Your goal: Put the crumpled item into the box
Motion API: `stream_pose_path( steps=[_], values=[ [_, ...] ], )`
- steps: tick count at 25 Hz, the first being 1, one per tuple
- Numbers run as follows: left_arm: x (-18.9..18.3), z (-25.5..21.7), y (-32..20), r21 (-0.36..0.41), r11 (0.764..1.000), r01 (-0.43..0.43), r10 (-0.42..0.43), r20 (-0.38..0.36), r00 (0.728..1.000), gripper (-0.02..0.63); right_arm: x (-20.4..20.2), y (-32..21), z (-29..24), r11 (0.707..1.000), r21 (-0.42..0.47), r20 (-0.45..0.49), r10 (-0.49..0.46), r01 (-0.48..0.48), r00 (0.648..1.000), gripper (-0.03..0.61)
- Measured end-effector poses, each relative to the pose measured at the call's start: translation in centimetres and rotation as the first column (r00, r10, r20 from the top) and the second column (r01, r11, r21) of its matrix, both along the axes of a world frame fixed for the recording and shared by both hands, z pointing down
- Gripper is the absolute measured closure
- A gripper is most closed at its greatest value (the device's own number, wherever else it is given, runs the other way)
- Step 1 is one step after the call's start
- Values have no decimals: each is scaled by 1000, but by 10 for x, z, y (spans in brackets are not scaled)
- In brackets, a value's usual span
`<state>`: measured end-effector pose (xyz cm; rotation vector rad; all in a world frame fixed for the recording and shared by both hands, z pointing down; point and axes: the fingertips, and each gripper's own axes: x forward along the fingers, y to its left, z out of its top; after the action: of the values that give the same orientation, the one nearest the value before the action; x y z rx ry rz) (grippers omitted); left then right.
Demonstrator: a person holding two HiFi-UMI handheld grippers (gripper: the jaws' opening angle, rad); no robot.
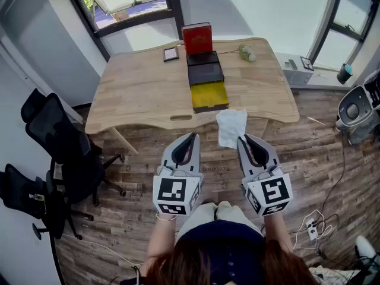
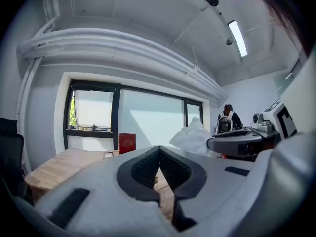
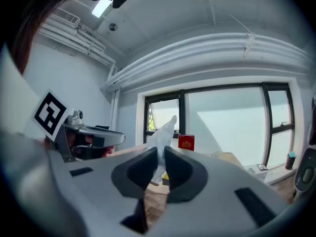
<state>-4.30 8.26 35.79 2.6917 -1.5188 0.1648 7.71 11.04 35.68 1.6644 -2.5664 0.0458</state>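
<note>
White item (image 1: 231, 127) in right tool (image 1: 241, 140)

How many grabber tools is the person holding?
2. The left hand-held gripper, shut and empty, is left of centre. The right hand-held gripper, beside it, pinches the crumpled white item. None seem hidden.

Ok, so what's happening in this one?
A person stands facing a wooden table with a claw in each hand. The right claw is shut on a crumpled white item, held in the air near the table's front edge. The left claw is shut and empty beside it. The box lies open on the table with its red lid up, and the item is not yet in it.
</note>
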Motion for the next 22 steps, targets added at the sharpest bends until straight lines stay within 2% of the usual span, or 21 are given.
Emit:
stream_pose_path(
  steps=[5,22],
  values=[
    [5,1,-3,4,1000,7,-7,-6,1000,588,3,-3,7,1000,4,-74,15,-15,997,526],
    [-1,8,-12,-2,1000,-8,8,-18,1000,588,-5,-11,12,999,5,-69,39,-39,997,526]
  ],
)
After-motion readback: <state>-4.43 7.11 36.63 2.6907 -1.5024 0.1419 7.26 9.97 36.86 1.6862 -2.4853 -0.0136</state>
